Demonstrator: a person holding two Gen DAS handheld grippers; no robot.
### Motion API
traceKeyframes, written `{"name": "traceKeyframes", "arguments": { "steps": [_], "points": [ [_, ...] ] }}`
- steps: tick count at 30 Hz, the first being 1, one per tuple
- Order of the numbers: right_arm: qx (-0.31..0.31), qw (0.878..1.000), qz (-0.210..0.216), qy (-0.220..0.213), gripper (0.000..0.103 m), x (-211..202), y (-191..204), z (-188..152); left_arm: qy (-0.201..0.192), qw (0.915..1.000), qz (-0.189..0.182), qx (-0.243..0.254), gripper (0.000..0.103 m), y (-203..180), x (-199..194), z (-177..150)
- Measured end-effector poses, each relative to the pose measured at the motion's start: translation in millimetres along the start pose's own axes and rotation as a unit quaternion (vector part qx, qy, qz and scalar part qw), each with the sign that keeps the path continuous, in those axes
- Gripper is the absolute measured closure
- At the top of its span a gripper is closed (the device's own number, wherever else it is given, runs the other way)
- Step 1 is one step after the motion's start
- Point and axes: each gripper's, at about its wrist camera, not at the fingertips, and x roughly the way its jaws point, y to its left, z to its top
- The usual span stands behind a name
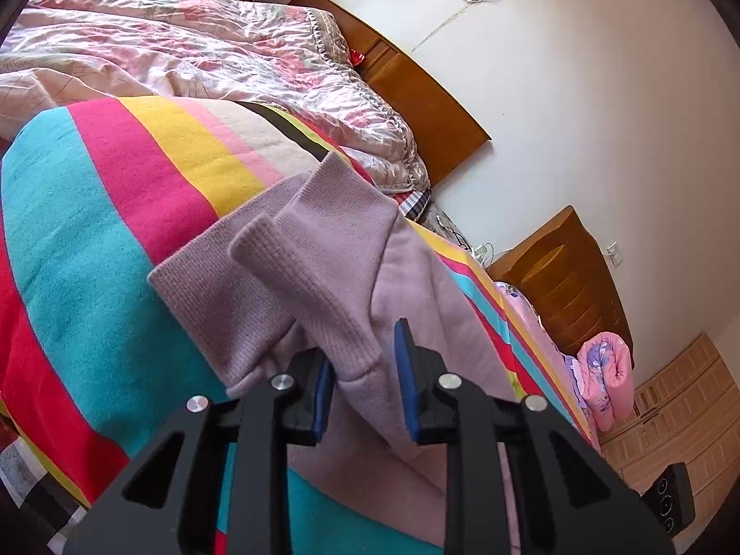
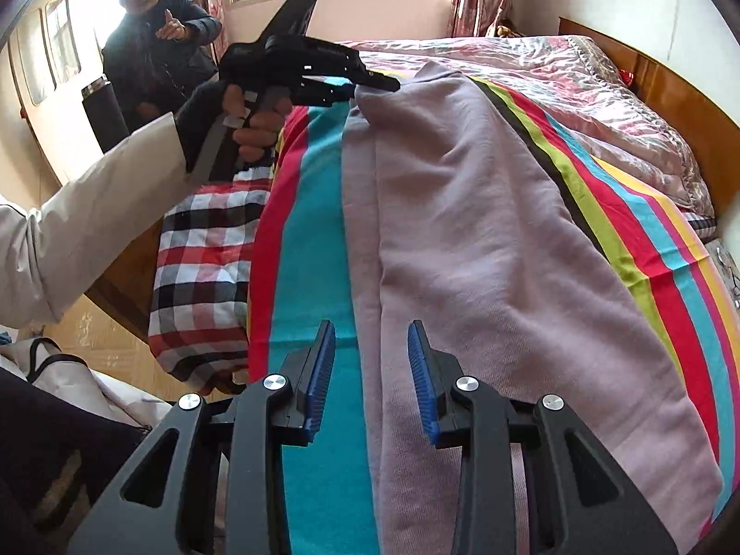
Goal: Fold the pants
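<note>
Mauve sweatpants (image 2: 462,240) lie lengthwise on a striped blanket (image 2: 314,240), legs stacked one on the other. In the left wrist view the ribbed cuffs (image 1: 319,249) lie just ahead of my left gripper (image 1: 365,370). Its jaws stand open around the cuff edge and do not pinch it. The left gripper also shows in the right wrist view (image 2: 365,85), at the far cuff end. My right gripper (image 2: 372,365) is open, its jaws straddling the pants' near left edge at the waist end.
A pink quilt (image 1: 222,51) lies bunched toward the wooden headboard (image 1: 416,88). A checked cloth (image 2: 208,277) hangs over the bed's left edge. A person in dark clothes (image 2: 152,41) stands by the window. A wooden nightstand (image 1: 569,286) stands by the wall.
</note>
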Motion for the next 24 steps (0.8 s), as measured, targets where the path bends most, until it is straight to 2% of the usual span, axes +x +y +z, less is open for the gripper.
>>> {"name": "traceKeyframes", "arguments": {
  "steps": [3, 7, 9, 11, 12, 14, 15, 19, 21, 24],
  "points": [
    [0.000, 1.000, -0.017, 0.016, 0.079, 10.3, -4.7, -6.3, 0.000, 1.0000, -0.002, -0.002, 0.084, 2.9, -1.3, 1.3],
    [-0.001, 0.999, -0.022, 0.032, 0.080, 20.2, -8.0, -8.7, 0.006, 1.0000, 0.005, -0.002, 0.084, 4.1, 1.3, 2.6],
    [-0.014, 0.998, -0.041, 0.040, 0.080, 24.8, -6.9, -10.7, 0.011, 0.9998, 0.015, 0.001, 0.077, 2.3, 3.7, 1.7],
    [-0.024, 0.998, -0.051, 0.041, 0.081, 24.9, -2.8, -10.2, 0.015, 0.9997, 0.021, 0.002, 0.076, 0.9, 5.9, 1.1],
    [-0.035, 0.997, -0.060, 0.042, 0.086, 25.3, -0.1, -10.6, 0.015, 0.9996, 0.025, 0.003, 0.078, 0.0, 6.9, 1.3],
    [-0.059, 0.994, -0.082, 0.040, 0.095, 25.4, 6.4, -11.6, 0.009, 0.9994, 0.032, 0.005, 0.091, -1.9, 6.4, 2.4],
    [-0.061, 0.993, -0.090, 0.033, 0.099, 21.8, 7.5, -10.8, 0.004, 0.9995, 0.032, 0.006, 0.094, -4.0, 4.0, 3.7],
    [-0.026, 0.996, -0.087, -0.017, 0.100, -11.5, -1.7, -4.1, -0.028, 0.9988, 0.028, 0.029, 0.095, -22.2, -18.5, 13.4],
    [-0.018, 0.997, -0.067, -0.031, 0.100, -26.1, -2.5, -1.2, -0.035, 0.9981, 0.036, 0.036, 0.095, -26.1, -28.1, 19.2],
    [-0.023, 0.998, -0.057, -0.012, 0.100, -18.5, 2.2, -2.9, -0.009, 0.9961, 0.072, 0.051, 0.094, -18.0, -20.3, 17.1]
  ]
}}
